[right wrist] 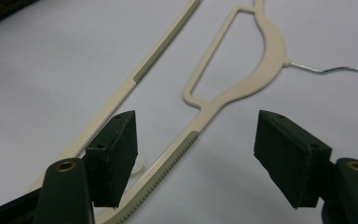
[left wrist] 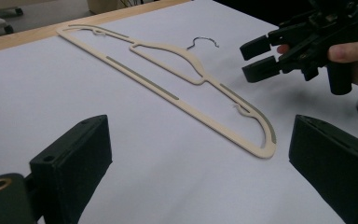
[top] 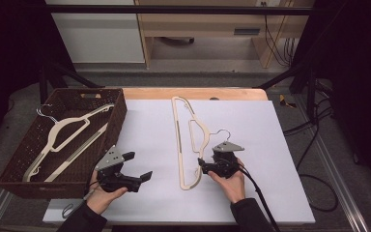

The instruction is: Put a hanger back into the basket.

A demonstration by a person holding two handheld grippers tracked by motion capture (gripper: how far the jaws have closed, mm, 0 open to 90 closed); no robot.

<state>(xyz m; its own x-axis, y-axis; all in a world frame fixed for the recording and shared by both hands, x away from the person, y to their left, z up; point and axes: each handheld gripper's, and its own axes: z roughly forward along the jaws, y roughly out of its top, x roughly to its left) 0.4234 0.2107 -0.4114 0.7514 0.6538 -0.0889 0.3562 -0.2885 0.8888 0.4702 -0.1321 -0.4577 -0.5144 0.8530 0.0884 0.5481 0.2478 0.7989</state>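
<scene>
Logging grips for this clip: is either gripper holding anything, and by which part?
Nothing is held. The right gripper hangs open over the hanger on the table; the left gripper is open too.

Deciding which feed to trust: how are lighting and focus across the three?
High view: white table bright, surroundings dark, hanger clear. Left gripper view: hanger sharp, near jaws soft. Right gripper view: hanger fairly crisp, jaws slightly blurred, dimmer at the edges.
</scene>
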